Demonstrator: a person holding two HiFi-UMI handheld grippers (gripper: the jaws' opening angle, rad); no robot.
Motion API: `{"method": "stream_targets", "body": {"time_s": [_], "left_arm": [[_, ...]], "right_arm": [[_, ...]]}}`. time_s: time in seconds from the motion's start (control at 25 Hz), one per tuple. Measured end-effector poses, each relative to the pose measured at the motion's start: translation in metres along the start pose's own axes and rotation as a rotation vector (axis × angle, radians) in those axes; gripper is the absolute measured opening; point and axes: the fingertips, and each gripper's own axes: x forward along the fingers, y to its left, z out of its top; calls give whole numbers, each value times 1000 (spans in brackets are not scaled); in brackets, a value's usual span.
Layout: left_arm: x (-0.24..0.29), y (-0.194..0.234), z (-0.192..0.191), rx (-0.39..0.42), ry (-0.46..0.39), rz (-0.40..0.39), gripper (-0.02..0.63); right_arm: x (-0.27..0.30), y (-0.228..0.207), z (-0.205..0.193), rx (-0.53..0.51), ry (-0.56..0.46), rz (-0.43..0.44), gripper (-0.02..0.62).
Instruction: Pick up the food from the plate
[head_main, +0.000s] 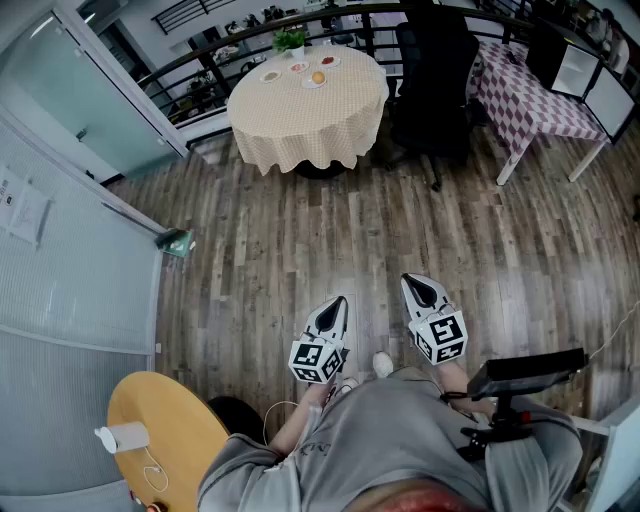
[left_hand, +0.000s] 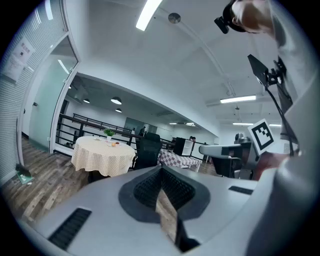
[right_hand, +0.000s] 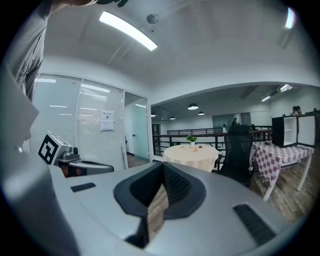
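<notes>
the person in a grey top (head_main: 400, 440) stands on the wooden floor (head_main: 300, 240) with both claws held low in front, side by side and apart, pointing roughly level down the room. the left claw (head_main: 340, 302) is clenched, tips meeting with nothing between them. the right claw (head_main: 408, 282) is clenched the same way and is also empty. close by on the person's left, a small round wooden tabletop (head_main: 175, 420) carries a white roll-like thing (head_main: 125, 437). well beyond the claws, a round tabletop (head_main: 300, 115) under a cream checked cloth carries several small plates. the food (head_main: 318, 77), an orange piece, lies on one plate (head_main: 311, 84) towards the far side, with a potted plant (head_main: 290, 40) near it. right of it is a black office chair (head_main: 435, 80), then a purple checked table (head_main: 530, 95).
</notes>
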Motion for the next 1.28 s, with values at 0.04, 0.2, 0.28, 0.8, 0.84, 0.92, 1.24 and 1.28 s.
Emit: {"method": "stream_targets", "body": {"time_s": [0.04,0.2,0.28,0.8,0.84,0.92,1.24,1.28], "left_arm": [[0,4,-1,-8,5,9,11],[5,1,-1,-13,13,13,11],[13,-8,-1,-6,20,13,11],[12,14,26,-20,-31,176,11],[13,19,32,-15,-47,190,11],[17,29,42,1,-62,204,11],[84,92,67,-15,-91,161,11],[103,100,69,-27,-82,141,11]], "right_arm": [[1,4,0,9,-8,-1,14],[0,7,-5,30,-20,0,14],[0,-1,-10,32,-10,7,14],[54,-26,-35,82,54,120,14],[61,-25,-32,82,46,126,14],[74,-24,-27,79,31,131,14],[139,-51,0,84,0,53,14],[148,-63,6,89,-3,23,14]]}}
